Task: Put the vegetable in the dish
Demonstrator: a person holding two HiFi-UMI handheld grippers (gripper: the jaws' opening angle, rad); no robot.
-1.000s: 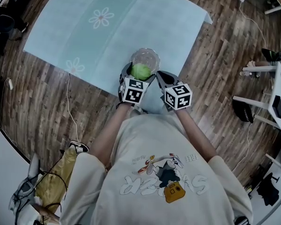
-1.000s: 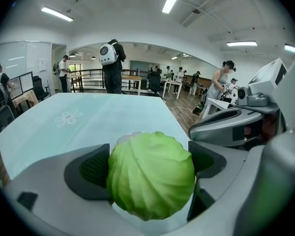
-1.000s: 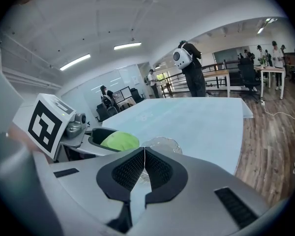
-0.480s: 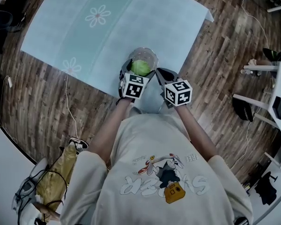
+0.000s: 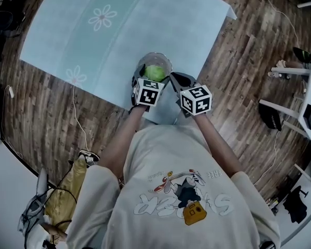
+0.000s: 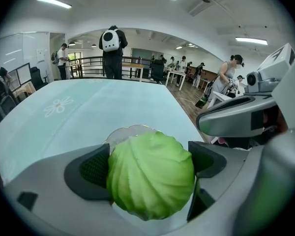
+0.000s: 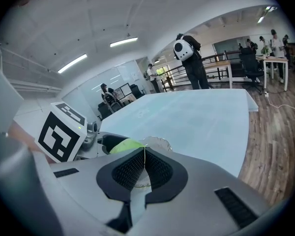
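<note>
while between jaws, ribbed green cabbage (image 6: 151,176)

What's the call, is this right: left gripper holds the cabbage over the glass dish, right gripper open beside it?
Not quite. The right gripper is shut, jaws together on nothing, as the right gripper view shows. The rest stands: the left gripper holds the cabbage over the glass dish.

My left gripper (image 5: 154,77) clasping a green cabbage (image 5: 155,71) over the clear dish (image 5: 144,61), my right gripper (image 5: 179,80) just beside, pale blue flowered tablecloth (image 5: 145,19) underneath, wood floor (image 5: 241,61) around
</note>
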